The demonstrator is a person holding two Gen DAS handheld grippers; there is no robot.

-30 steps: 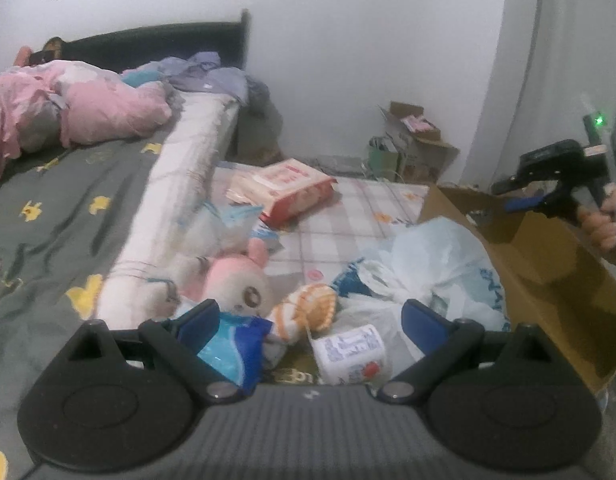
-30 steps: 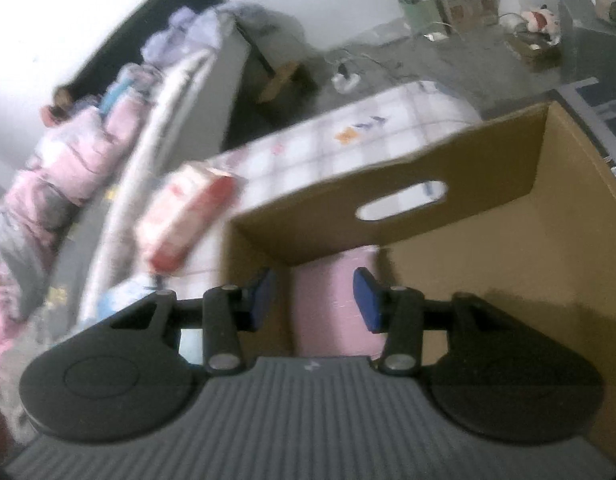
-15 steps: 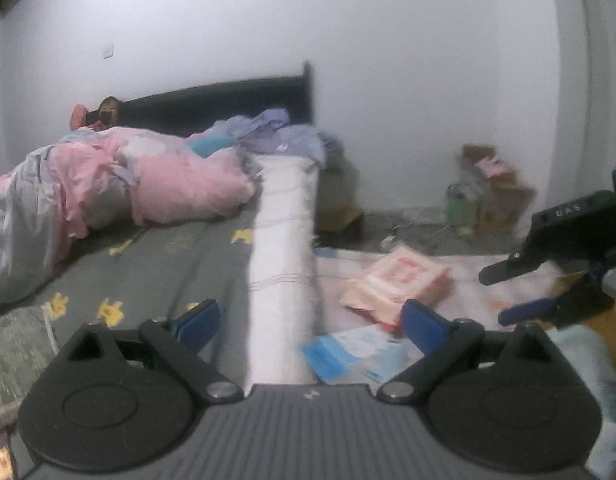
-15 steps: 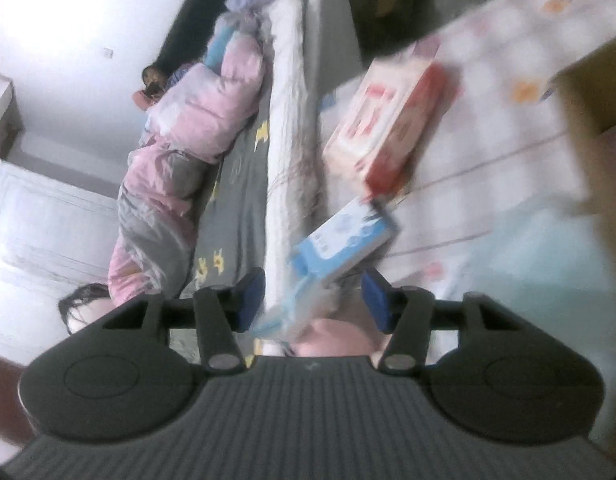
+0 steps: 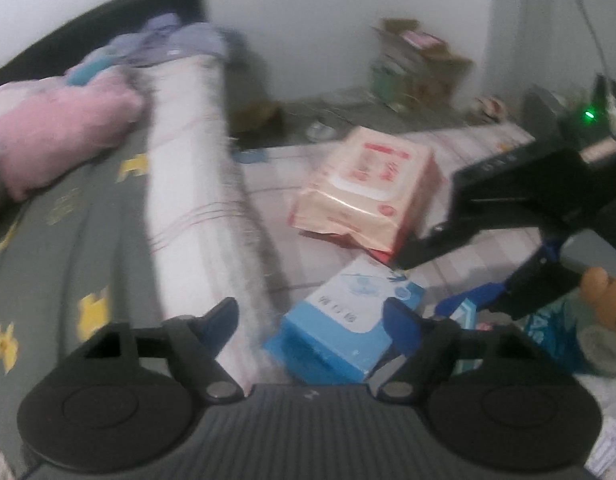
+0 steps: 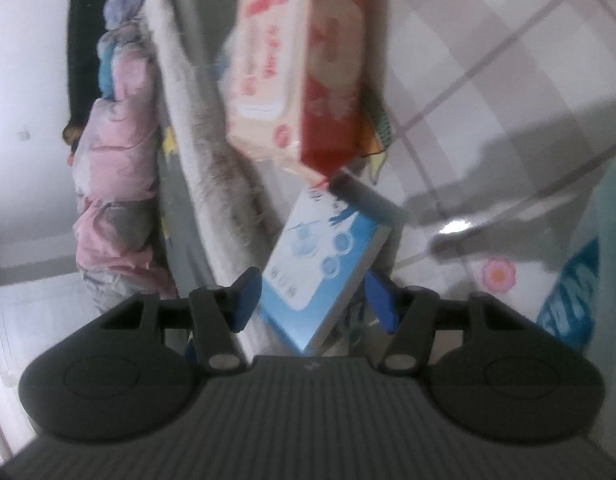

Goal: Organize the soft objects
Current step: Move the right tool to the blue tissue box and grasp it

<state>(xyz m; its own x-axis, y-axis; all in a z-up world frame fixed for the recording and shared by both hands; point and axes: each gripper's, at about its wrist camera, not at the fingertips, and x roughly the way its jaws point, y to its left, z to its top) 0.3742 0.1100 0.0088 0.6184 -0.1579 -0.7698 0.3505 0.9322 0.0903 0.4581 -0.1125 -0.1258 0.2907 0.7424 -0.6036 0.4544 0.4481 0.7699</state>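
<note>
Now the bed (image 5: 68,208) fills the left side, with a pink blanket (image 5: 48,136) bunched on it and a white mattress edge (image 5: 200,184) running down beside the floor mat (image 6: 487,60). A second ago the right claw was over a cardboard box, and the left claw was by a pile of toys and bags. Both have swung over to the packs on the mat, so it looks like a new pick is starting.

On the mat lies a red pack (image 5: 367,196) of wipes. Just in front of it sits a blue pack (image 5: 347,320) of tissues, leaning by the mattress edge.

The left claw (image 5: 311,320) is spread wide but closing in, and the blue pack sits between its fingers. They do not press it yet. The right claw (image 6: 313,300) is opening, and the same blue pack shows between its fingers too, with small gaps on each side.

Both claws aim at one pack, so they could bump. Everything is blurry, so touch is hard to tell.
</note>
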